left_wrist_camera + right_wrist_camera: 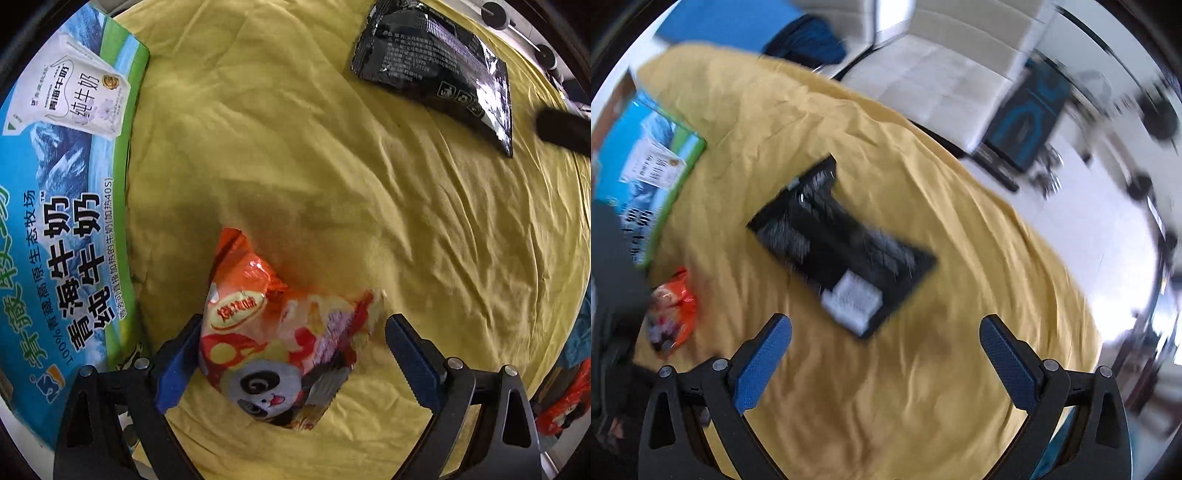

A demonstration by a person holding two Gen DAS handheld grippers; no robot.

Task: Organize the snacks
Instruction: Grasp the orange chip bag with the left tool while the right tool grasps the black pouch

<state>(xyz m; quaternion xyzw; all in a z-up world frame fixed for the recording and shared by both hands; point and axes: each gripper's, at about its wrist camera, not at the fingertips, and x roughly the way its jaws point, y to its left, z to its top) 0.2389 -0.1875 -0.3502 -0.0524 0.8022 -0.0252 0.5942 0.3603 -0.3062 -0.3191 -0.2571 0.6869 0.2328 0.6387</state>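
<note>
An orange snack bag with a panda picture (280, 332) lies on the yellow cloth between the blue pads of my left gripper (293, 336). The jaws stand wide open; the left pad touches the bag's edge, the right pad is apart from it. A black snack packet (439, 70) lies flat at the far right. In the blurred right wrist view my right gripper (886, 336) is open and empty above the cloth, with the black packet (842, 243) just ahead of it and the orange bag (670, 310) at the left.
A blue and green milk carton box (62, 206) stands along the left side, close to the orange bag; it shows again as the box (646, 162). Yellow cloth (332, 184) covers the table. White chairs (945, 74) stand beyond the table's far edge.
</note>
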